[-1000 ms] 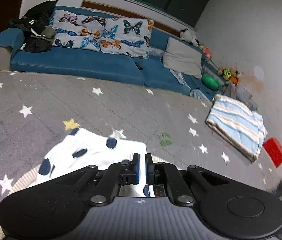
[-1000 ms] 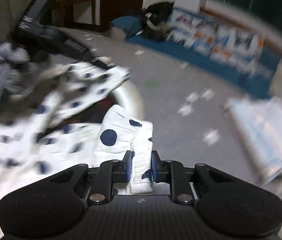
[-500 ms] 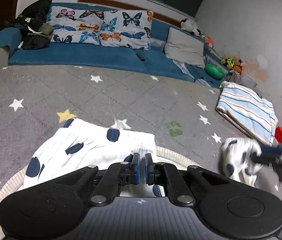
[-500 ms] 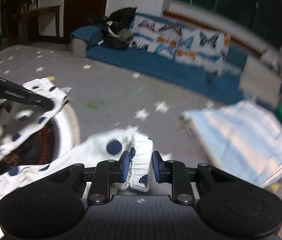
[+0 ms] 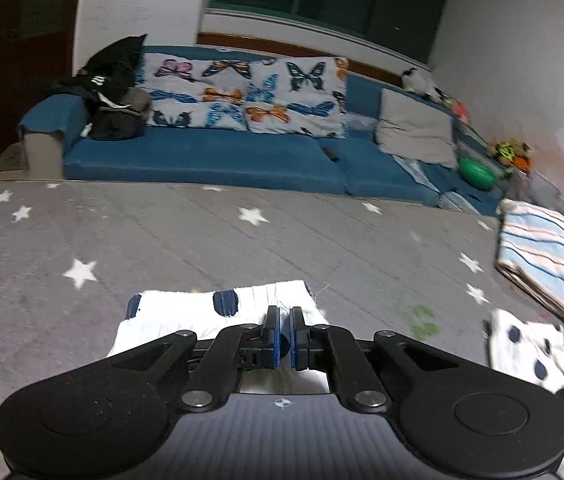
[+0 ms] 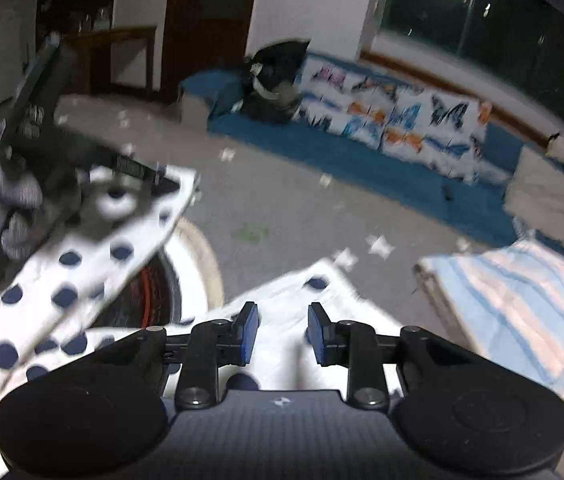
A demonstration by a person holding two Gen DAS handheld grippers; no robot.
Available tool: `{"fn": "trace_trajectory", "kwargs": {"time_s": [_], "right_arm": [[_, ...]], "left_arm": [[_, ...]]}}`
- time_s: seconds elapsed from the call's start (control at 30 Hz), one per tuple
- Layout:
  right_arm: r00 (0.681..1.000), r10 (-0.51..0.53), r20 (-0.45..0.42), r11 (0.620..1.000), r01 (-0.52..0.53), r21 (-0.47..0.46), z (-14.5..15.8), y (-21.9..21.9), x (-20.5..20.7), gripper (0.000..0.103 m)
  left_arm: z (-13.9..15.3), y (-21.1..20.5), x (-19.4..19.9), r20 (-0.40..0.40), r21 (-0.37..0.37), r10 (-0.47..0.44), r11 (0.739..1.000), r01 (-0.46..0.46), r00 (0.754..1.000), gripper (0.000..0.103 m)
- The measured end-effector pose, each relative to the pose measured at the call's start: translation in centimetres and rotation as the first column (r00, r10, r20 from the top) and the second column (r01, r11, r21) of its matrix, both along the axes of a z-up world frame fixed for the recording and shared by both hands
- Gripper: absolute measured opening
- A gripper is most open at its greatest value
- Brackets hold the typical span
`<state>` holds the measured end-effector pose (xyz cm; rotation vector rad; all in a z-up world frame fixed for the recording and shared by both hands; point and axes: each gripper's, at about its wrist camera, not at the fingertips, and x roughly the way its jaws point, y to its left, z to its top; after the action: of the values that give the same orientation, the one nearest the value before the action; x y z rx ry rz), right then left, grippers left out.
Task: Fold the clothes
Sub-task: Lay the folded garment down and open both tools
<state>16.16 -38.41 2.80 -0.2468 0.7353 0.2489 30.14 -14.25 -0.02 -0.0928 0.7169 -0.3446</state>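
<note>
A white garment with dark blue dots (image 5: pixel 202 312) is pinched at its edge by my left gripper (image 5: pixel 285 334), which is shut on it and holds it above the grey star carpet (image 5: pixel 202 240). The same garment (image 6: pixel 82 264) stretches across the right wrist view, from the left gripper (image 6: pixel 82 156) at the upper left to under my right gripper (image 6: pixel 282 334). My right gripper is open, its blue pads apart, with the cloth lying just below and ahead of them. Another part of the garment (image 5: pixel 529 352) shows at the right of the left wrist view.
A folded blue-striped cloth (image 6: pixel 521 304) lies on the carpet to the right, also in the left wrist view (image 5: pixel 553 256). A round woven basket (image 6: pixel 198 264) sits under the garment. A blue sofa (image 5: pixel 210 160) with butterfly cushions runs along the far wall.
My right gripper has opened and let go of the garment's edge. My left gripper has lifted and tilted up, still holding the cloth.
</note>
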Motion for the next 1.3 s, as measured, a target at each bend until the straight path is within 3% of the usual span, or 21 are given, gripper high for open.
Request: {"fn": "trace_trajectory", "kwargs": {"time_s": [0.1, 0.2, 0.23, 0.4, 0.6, 0.87, 1.03, 1.3], "right_arm": [[0.998, -0.018, -0.06, 1.0, 0.018, 0.013, -1.5, -0.1, 1.8, 0.027], [0.998, -0.029, -0.055, 0.999, 0.03, 0.027, -2.6, -0.3, 3.2, 0.031], [0.998, -0.029, -0.049, 0.999, 0.031, 0.029, -2.6, -0.3, 3.6, 0.037], [0.997, -0.062, -0.047, 0.99, 0.068, 0.127, -3.2, -0.5, 6.3, 0.047], [0.995, -0.087, -0.042, 0.971, 0.094, 0.218, -2.1, -2.2, 5.8, 0.048], [0.996, -0.062, -0.06, 0.982, 0.072, 0.172, -2.2, -3.3, 0.7, 0.049], [0.994, -0.076, -0.074, 0.983, 0.087, 0.16, -2.8, -3.4, 0.0, 0.049], [0.992, -0.11, -0.066, 0.987, 0.116, 0.108, -3.1, -3.8, -0.7, 0.051]], "left_arm": [[0.0, 0.5, 0.3, 0.005, 0.005, 0.009, 1.0, -0.009, 1.0, 0.005], [0.0, 0.6, 0.6, 0.024, 0.036, 0.01, 0.999, -0.011, 1.0, 0.005], [0.0, 0.6, 0.6, 0.033, 0.049, 0.01, 0.999, -0.011, 0.999, 0.006], [0.0, 1.0, 0.7, 0.037, 0.067, 0.021, 0.997, -0.024, 0.999, 0.006], [1.7, 2.8, -1.3, 0.054, 0.039, -0.01, 0.999, 0.008, 0.998, 0.008], [1.6, 5.4, -7.6, 0.036, 0.045, -0.056, 0.998, 0.054, 0.998, 0.008], [1.3, 6.9, -11.5, 0.024, 0.055, -0.082, 0.995, 0.08, 0.996, 0.007], [-0.1, 8.5, -14.0, 0.037, 0.132, -0.052, 0.99, 0.047, 0.998, 0.006]]}}
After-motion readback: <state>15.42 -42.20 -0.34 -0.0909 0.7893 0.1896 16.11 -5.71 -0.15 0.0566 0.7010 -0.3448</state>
